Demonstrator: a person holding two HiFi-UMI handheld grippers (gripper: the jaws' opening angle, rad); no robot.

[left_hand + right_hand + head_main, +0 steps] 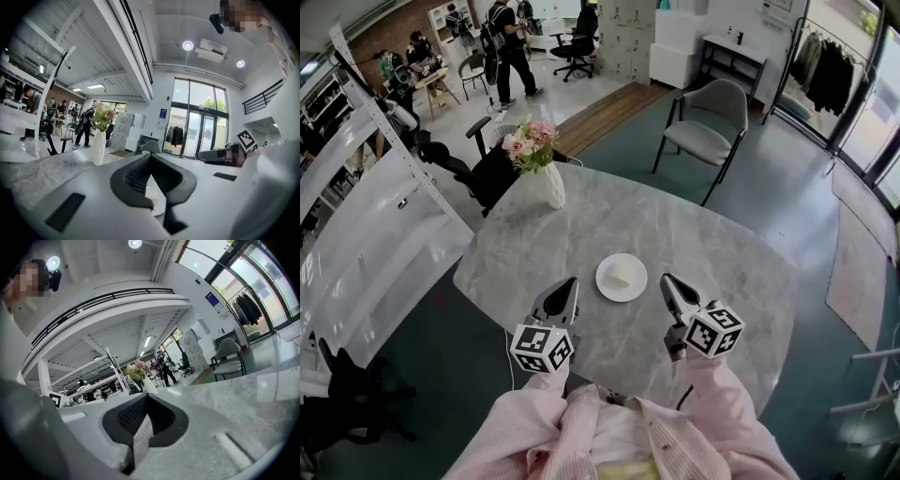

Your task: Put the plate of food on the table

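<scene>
In your head view the pale food [622,275] on the plate [606,284] is too small to name, perhaps bread, and your sleeves [534,433] run off the bottom edge.

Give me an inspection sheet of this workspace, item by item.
surface: round marble table, mostly bare.
job's things: white plate with a pale piece of food, lying flat on the table; neither claw touches it.
clutter: white vase of pink flowers near the far edge; nothing else seen.
grippers: left claw and right claw are both shut and empty, one on each side of the plate.
cables: thin lead by the left sleeve, away from the plate.
surroundings: grey armchair, clothes rack, white shelving, people far behind.
</scene>
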